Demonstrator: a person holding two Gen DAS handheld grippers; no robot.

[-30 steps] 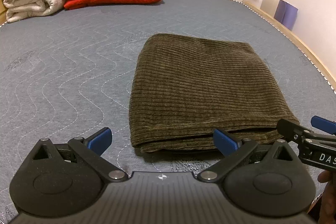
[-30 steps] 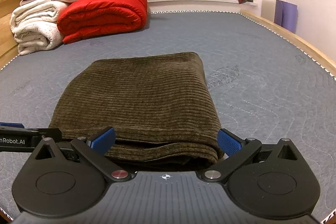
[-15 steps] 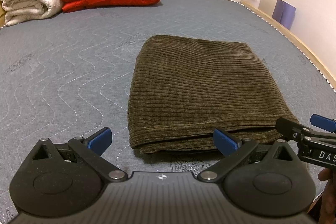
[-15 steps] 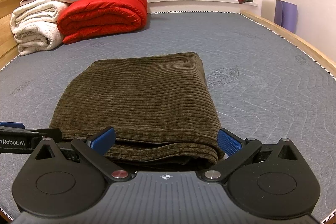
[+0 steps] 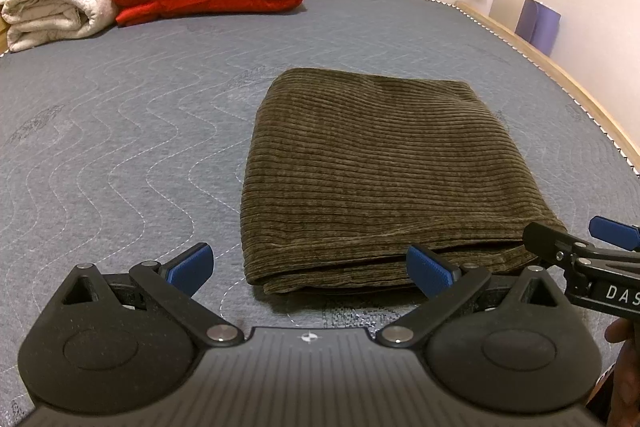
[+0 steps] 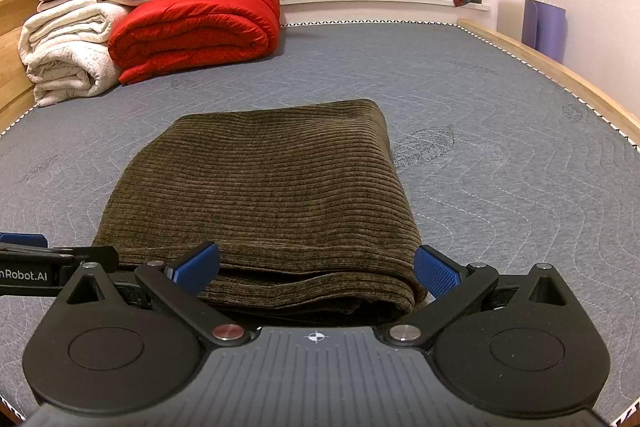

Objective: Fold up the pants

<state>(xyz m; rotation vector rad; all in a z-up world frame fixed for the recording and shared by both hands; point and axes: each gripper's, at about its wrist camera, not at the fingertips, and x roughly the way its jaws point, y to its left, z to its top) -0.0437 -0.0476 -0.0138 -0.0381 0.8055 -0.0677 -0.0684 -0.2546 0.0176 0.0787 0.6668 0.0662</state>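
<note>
Pants (image 5: 372,179) lie folded in a compact rectangle on the bed (image 5: 120,131), just ahead of me. My left gripper (image 5: 310,265) & right gripper (image 6: 316,267) sit at its near edge, both jaws wide, holding nothing.

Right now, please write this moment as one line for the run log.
pants: folded, flat on mattress | left tongs: open, at near-left corner | right tongs: open, at near edge | grasp: none
</note>
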